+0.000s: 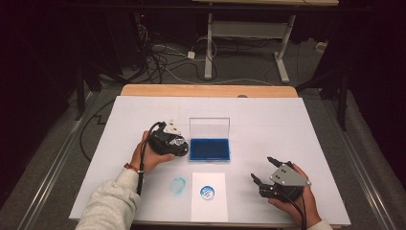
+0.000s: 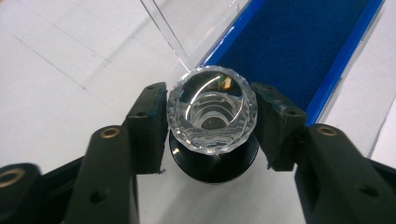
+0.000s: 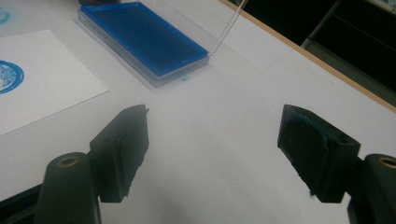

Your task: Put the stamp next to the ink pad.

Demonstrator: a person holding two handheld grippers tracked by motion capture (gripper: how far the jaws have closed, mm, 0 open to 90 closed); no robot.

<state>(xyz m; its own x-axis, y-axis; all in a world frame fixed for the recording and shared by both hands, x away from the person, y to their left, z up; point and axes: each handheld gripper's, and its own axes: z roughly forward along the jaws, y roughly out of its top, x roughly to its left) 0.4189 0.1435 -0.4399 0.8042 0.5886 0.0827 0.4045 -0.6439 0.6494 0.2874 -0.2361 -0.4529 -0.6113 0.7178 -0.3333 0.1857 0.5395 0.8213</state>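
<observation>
My left gripper (image 2: pixel 211 122) is shut on a clear faceted stamp (image 2: pixel 212 112) with a black base, just left of the blue ink pad (image 2: pixel 299 42). From above, the left gripper (image 1: pixel 178 142) sits at the left edge of the open ink pad case (image 1: pixel 209 149), whose clear lid (image 1: pixel 209 127) stands upright. A white sheet (image 1: pixel 208 196) near the front edge carries a round blue stamp print (image 1: pixel 207 192). Another faint blue print (image 1: pixel 178 185) marks the table left of the sheet. My right gripper (image 1: pixel 262 169) rests open at the front right, nothing between its jaws (image 3: pixel 212 149).
A white board (image 1: pixel 268 124) covers the wooden table (image 1: pixel 206 90). Beyond the far edge are cables on the floor and the legs of another desk (image 1: pixel 246 28). The ink pad (image 3: pixel 147 39) and printed sheet (image 3: pixel 42 79) lie ahead-left of the right gripper.
</observation>
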